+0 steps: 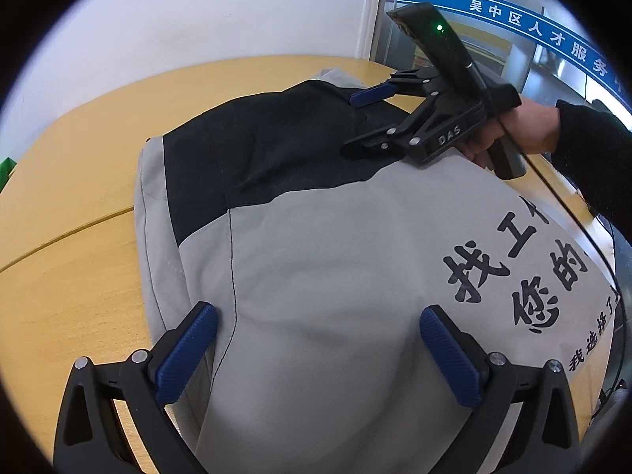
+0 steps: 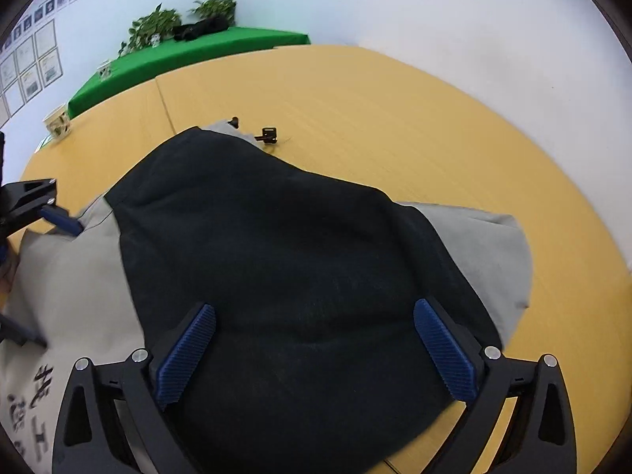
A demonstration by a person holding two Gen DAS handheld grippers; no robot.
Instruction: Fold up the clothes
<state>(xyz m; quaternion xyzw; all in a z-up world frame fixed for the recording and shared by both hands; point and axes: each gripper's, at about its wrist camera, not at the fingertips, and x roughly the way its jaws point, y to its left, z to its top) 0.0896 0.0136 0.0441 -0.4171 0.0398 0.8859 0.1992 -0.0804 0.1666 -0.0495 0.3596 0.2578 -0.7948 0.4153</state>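
A grey and black jacket (image 1: 316,260) with black Chinese lettering (image 1: 509,272) lies folded on the wooden table (image 1: 71,205). My left gripper (image 1: 318,328) is open, its blue pads just above the grey back panel. My right gripper (image 2: 314,328) is open over the jacket's black upper part (image 2: 276,260). In the left wrist view the right gripper (image 1: 355,122) shows from the side, open, low over the black part, held by a hand. In the right wrist view one of the left gripper's fingers (image 2: 59,219) shows at the left edge, above the grey cloth.
A small black clip (image 2: 268,135) lies on the table (image 2: 395,126) beyond the jacket. A green cloth-covered table (image 2: 189,51) with potted plants (image 2: 158,25) and a paper cup (image 2: 57,122) stands further back. A white wall and a glass partition (image 1: 474,19) border the table.
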